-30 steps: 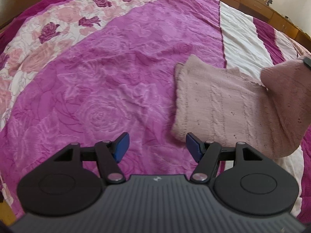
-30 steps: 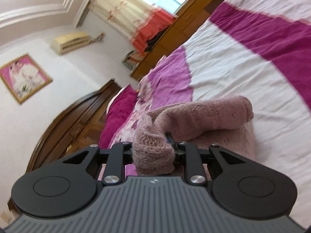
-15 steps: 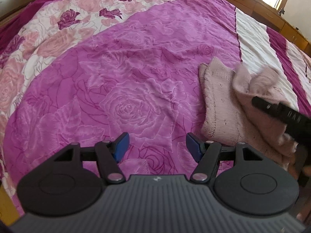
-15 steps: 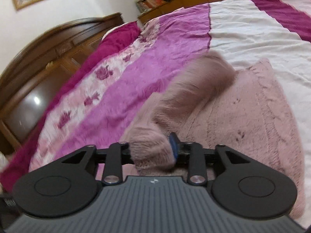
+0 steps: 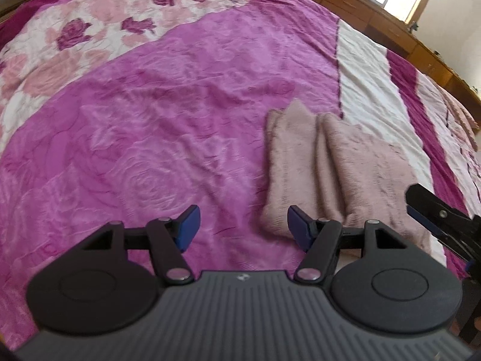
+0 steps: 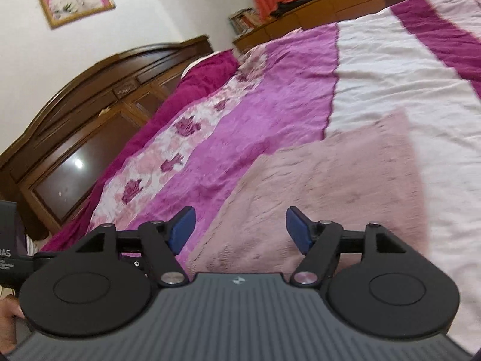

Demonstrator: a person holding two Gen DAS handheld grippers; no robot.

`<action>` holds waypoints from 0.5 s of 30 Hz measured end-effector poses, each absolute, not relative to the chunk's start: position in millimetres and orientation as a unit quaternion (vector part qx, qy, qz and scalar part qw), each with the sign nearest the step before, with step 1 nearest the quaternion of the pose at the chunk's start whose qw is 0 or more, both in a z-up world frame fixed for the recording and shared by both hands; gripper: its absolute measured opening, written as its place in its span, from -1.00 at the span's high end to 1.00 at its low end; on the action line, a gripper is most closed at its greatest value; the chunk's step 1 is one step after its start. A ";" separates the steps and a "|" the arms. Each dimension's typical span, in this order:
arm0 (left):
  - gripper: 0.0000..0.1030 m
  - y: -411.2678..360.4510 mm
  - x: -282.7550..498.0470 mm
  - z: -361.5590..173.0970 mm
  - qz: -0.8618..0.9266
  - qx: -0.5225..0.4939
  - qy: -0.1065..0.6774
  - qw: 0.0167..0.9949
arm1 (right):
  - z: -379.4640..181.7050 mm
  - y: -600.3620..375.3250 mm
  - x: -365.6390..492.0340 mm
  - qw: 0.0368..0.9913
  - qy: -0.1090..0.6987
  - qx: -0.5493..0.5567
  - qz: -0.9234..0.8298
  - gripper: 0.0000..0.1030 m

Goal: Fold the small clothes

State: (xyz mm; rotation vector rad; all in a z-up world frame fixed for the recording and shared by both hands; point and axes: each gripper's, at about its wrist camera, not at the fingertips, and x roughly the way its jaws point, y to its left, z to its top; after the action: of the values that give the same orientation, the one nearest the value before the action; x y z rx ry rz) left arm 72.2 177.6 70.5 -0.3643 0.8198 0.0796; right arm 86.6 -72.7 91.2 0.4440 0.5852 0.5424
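Observation:
A dusty-pink knitted garment lies folded flat on the bed, with a lengthwise crease down its middle. In the right wrist view it fills the ground just ahead of the fingers. My left gripper is open and empty, low over the bedspread just left of the garment's near edge. My right gripper is open and empty, above the garment's near end. The right gripper also shows in the left wrist view at the right edge, beside the garment.
The bed has a magenta, floral and white striped bedspread. A dark wooden headboard stands at the left of the right wrist view. Wooden cabinets line the far side under a window.
My right gripper carried the held sleeve across the garment, then opened and let it go. The sleeve now lies flat on the garment. My left gripper stayed open and shifted slightly.

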 end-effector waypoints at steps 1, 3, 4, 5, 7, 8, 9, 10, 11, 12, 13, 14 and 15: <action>-0.28 173.7 74.9 71.9 0.034 -0.174 0.395 0.901 | 93.6 -80.4 83.8 0.900 0.280 0.216 0.253 -0.43; -0.28 165.6 81.0 74.7 0.025 -0.168 0.394 0.903 | 96.5 -95.3 81.2 0.906 0.277 0.219 0.232 -0.44; -0.28 162.2 83.4 75.7 0.022 -0.166 0.393 0.904 | 96.7 -101.7 81.3 0.909 0.276 0.221 0.222 -0.44; -0.28 158.0 86.5 76.9 0.018 -0.163 0.392 0.905 | 97.0 -108.8 80.2 0.911 0.275 0.223 0.212 -0.44; -0.28 150.1 93.4 78.6 0.010 -0.157 0.392 0.906 | 95.9 -123.1 78.5 0.915 0.273 0.225 0.193 -0.44; -0.28 146.7 96.2 79.1 0.006 -0.155 0.393 0.906 | 94.5 -129.4 78.5 0.917 0.273 0.226 0.185 -0.44; -0.28 144.1 99.1 79.3 0.003 -0.154 0.394 0.906 | 92.6 -134.6 78.8 0.917 0.274 0.228 0.178 -0.44; -0.28 141.4 102.4 79.4 -0.001 -0.154 0.394 0.906 | 90.6 -140.4 79.2 0.918 0.275 0.231 0.170 -0.44; -0.28 139.0 105.4 79.7 -0.005 -0.155 0.394 0.906 | 87.9 -145.1 79.7 0.918 0.275 0.236 0.163 -0.44; -0.28 135.9 109.7 80.0 -0.012 -0.156 0.394 0.906 | 85.8 -149.3 80.2 0.917 0.276 0.240 0.158 -0.44; -0.28 133.7 113.4 80.2 -0.016 -0.156 0.393 0.906 | 83.9 -152.6 81.0 0.916 0.277 0.245 0.153 -0.44; -0.28 131.6 117.7 80.0 -0.020 -0.154 0.393 0.906 | 81.7 -157.6 81.9 0.915 0.278 0.251 0.148 -0.44; -0.28 129.4 122.4 79.2 -0.022 -0.153 0.393 0.907 | 79.4 -159.8 82.7 0.915 0.279 0.256 0.144 -0.44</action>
State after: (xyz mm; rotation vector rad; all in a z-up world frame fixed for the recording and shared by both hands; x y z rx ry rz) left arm 122.4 129.4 79.2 -0.3151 0.8113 -0.0462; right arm 82.7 -159.8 79.4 0.5262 0.5736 0.2961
